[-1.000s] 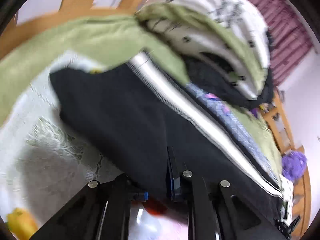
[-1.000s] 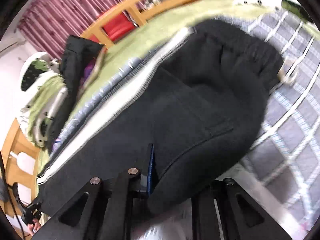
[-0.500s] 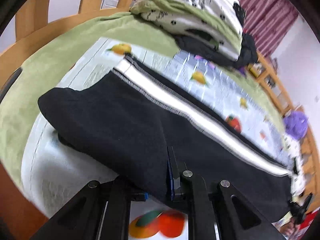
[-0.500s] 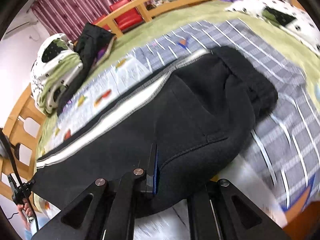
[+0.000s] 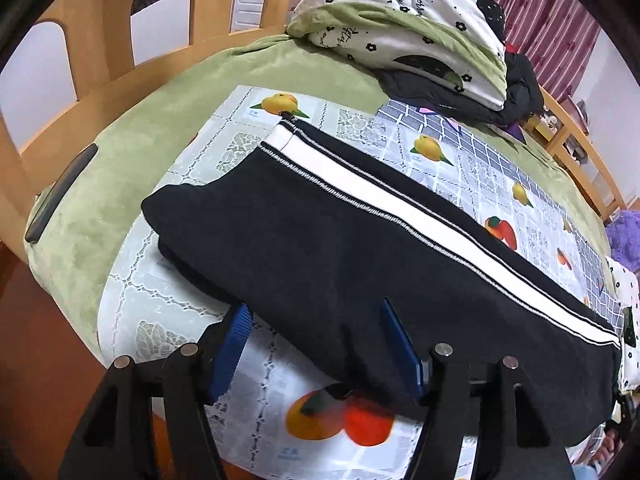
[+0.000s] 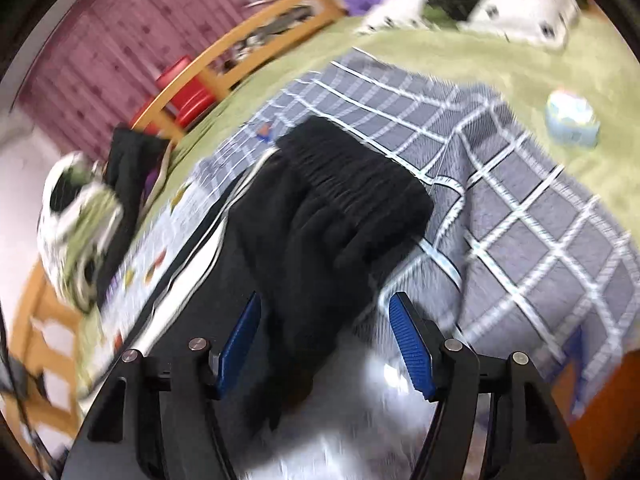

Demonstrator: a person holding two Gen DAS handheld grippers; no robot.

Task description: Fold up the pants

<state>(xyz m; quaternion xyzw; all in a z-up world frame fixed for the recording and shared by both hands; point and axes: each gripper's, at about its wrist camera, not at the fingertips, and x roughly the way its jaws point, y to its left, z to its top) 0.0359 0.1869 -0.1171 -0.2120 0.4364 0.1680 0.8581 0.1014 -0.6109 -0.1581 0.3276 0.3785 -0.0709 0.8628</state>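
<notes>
Both grippers, left (image 5: 316, 344) and right (image 6: 324, 344), are now opening off the pants (image 5: 360, 248) lying between their jaws; withdrawing straight back should be preserving the fold.

Home bedroom: wooden bed frame (image 5: 100, 52), green bedspread (image 5: 160, 120), folded quilt (image 5: 408, 20), maroon curtains (image 6: 100, 60).

Folded quilt (image 5: 408, 28), fruit-print cloth (image 5: 280, 412), maroon curtain (image 6: 104, 64)

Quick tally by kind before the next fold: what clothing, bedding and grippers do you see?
Black pants: 1
Patterned mats under them: 2 (fruit-print, grey checked)
Folded quilt: 1
Grippers, both opening: 2 (left, right)
Total: 6
</notes>
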